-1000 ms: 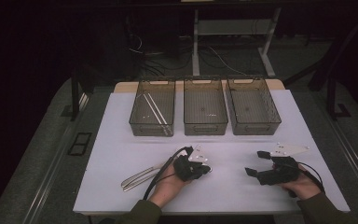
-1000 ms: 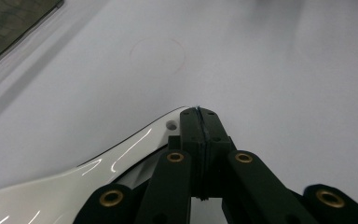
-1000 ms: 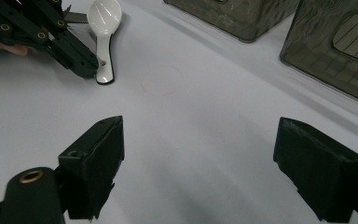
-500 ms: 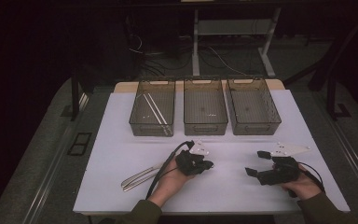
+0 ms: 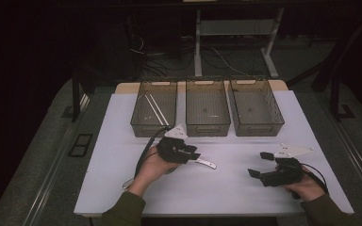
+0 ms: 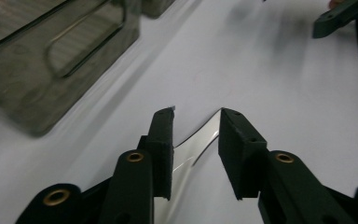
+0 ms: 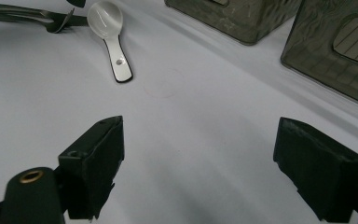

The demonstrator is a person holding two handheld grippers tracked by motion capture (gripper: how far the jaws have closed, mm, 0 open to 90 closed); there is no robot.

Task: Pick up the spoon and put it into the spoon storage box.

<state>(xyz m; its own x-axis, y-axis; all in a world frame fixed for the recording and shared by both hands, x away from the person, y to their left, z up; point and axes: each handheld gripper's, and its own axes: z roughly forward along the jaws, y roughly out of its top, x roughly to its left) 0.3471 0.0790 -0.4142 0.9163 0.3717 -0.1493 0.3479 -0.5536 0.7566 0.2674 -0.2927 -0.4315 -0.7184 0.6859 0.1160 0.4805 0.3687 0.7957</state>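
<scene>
Left gripper [image 5: 195, 156] level (jaws just parting)

3 bins [image 5: 208, 108] behind table [image 5: 122, 122] centre | spoon [image 5: 206, 163] before middle bin | chopsticks [image 5: 154, 109] in left bin

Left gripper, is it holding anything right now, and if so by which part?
Nothing is gripped. The left gripper has just been opening; a shiny utensil handle lies between its jaws, with a gap at the pads. The right gripper is open over bare table.
</scene>
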